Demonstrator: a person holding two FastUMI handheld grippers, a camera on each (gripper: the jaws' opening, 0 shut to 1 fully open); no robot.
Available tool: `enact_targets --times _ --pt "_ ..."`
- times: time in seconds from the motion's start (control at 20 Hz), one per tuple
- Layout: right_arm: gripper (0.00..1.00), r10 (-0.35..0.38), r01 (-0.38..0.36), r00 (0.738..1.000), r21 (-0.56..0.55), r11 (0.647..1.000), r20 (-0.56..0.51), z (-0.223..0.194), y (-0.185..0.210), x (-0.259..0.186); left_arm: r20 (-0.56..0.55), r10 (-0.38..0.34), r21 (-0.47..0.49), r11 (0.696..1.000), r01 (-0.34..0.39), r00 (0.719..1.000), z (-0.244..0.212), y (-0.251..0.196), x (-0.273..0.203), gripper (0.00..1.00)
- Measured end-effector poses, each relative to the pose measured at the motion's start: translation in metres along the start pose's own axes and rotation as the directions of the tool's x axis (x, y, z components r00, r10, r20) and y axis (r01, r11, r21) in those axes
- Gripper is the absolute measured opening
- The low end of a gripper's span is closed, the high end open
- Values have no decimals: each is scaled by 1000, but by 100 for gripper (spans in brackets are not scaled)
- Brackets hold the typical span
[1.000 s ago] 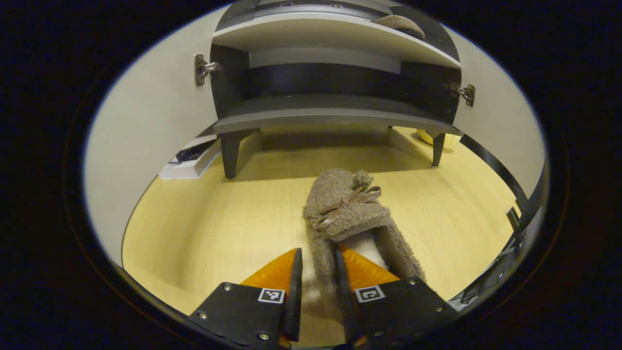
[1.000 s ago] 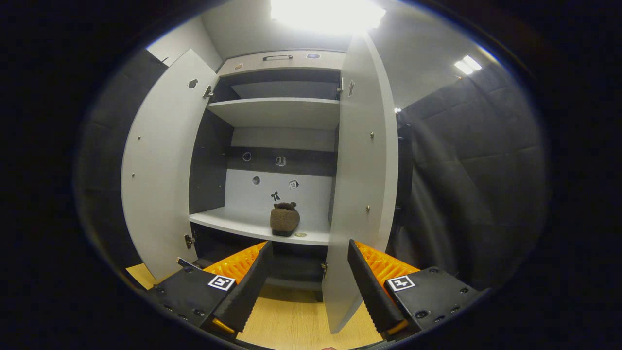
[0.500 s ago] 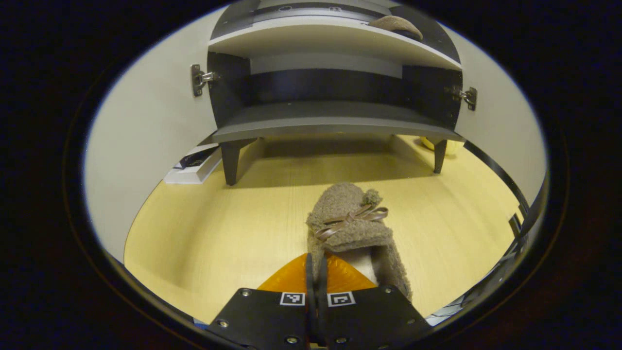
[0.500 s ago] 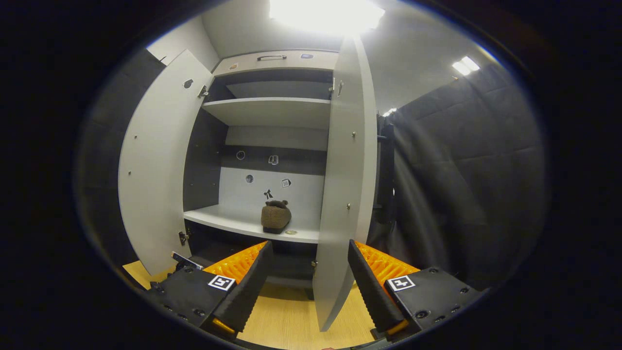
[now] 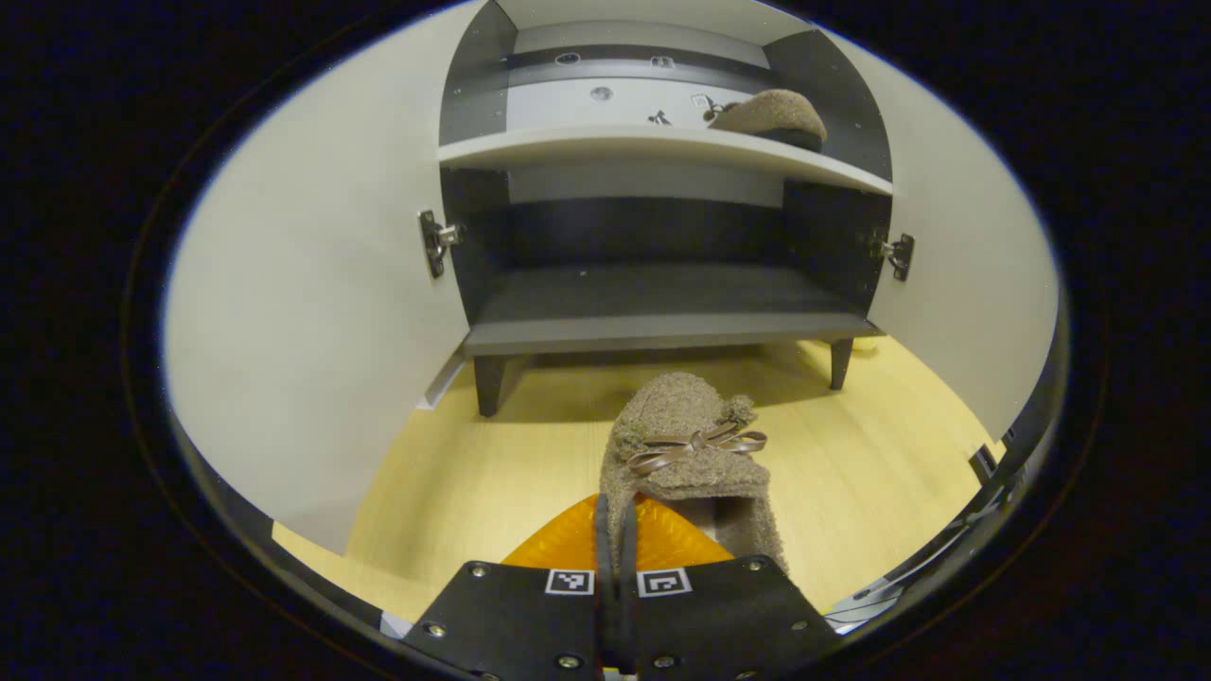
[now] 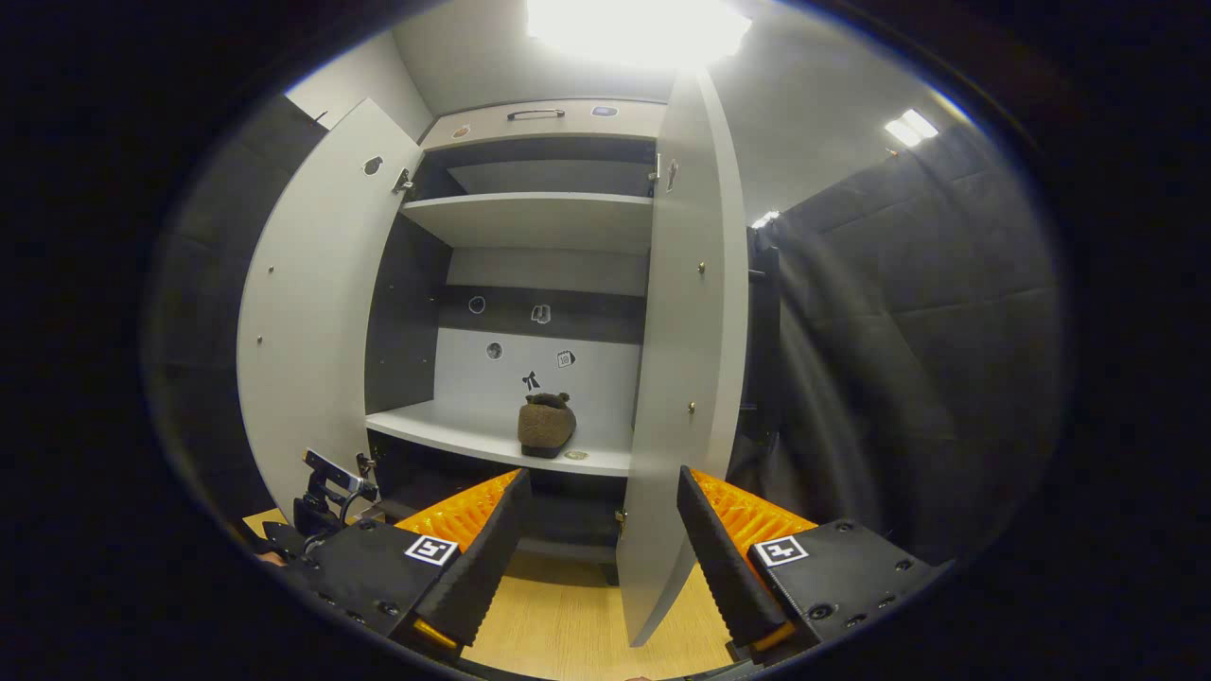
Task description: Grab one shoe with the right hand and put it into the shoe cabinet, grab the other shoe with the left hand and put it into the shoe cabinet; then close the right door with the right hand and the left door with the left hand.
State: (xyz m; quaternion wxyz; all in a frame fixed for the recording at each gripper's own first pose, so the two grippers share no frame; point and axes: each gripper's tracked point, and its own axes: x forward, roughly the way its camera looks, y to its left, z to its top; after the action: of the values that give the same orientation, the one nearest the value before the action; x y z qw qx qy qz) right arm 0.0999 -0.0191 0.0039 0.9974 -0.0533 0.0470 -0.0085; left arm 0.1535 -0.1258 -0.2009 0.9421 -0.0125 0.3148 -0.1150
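My left tongs (image 5: 613, 530) pinched tight on heel rim of shoe (image 5: 686, 445), toe pointing ahead toward cabinet (image 5: 662, 322), above floor (image 5: 473, 473). Second shoe (image 6: 547, 426) on middle shelf (image 6: 445, 430), near its right front edge. My right tongs (image 6: 601, 530) spread wide, holding nothing, right door (image 6: 686, 378) edge between fingers, untouched. Left door (image 6: 312, 312) open.

**Left gripper clamped, right gripper spread**

The left gripper (image 5: 614, 530) was pinched tight on the side wall of the shoe (image 5: 686, 445), fingers nearly meeting, and pointed toward the shoe cabinet (image 5: 662, 326) from in front of it. The right gripper (image 6: 598, 530) faced the same cabinet from farther back, fingers wide apart and holding nothing.
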Motion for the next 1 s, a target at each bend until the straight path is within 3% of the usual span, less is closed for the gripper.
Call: enact_targets --times 0.35,0.55,0.6,0.65,0.7,0.8,0.85,0.9,0.95,1.0 --pt "98 32 -32 999 2 999 18 7 16 4 151 4 -43 999 3 989 92 16 -38 2" --pt "98 42 -42 999 -4 999 20 7 20 3 262 -15 -54 998 30 965 152 14 -62 2" --pt "98 42 -42 999 -5 999 20 7 20 2 284 -25 -50 998 41 958 164 12 -67 10" --pt "98 43 -43 999 -3 999 21 7 21 2 303 -30 -47 998 46 953 168 9 -64 10" --pt "98 44 -44 999 1 999 23 7 21 1 317 -29 -43 998 45 948 182 8 -67 2" --pt "98 42 -42 999 4 999 27 7 21 0 339 -21 -39 999 36 941 203 11 -67 2" --pt "98 39 -39 999 2 999 27 7 20 0 354 -18 -38 999 34 935 216 13 -63 9" --pt "98 36 -36 999 0 999 23 5 19 -1 366 -17 -38 999 34 931 230 13 -60 9" --pt "98 36 -36 999 -1 999 18 2 19 -2 376 -14 -42 999 32 926 243 15 -56 1" --pt "98 35 -35 999 -2 999 12 1 18 -2 386 -7 -49 998 29 923 255 17 -52 1"
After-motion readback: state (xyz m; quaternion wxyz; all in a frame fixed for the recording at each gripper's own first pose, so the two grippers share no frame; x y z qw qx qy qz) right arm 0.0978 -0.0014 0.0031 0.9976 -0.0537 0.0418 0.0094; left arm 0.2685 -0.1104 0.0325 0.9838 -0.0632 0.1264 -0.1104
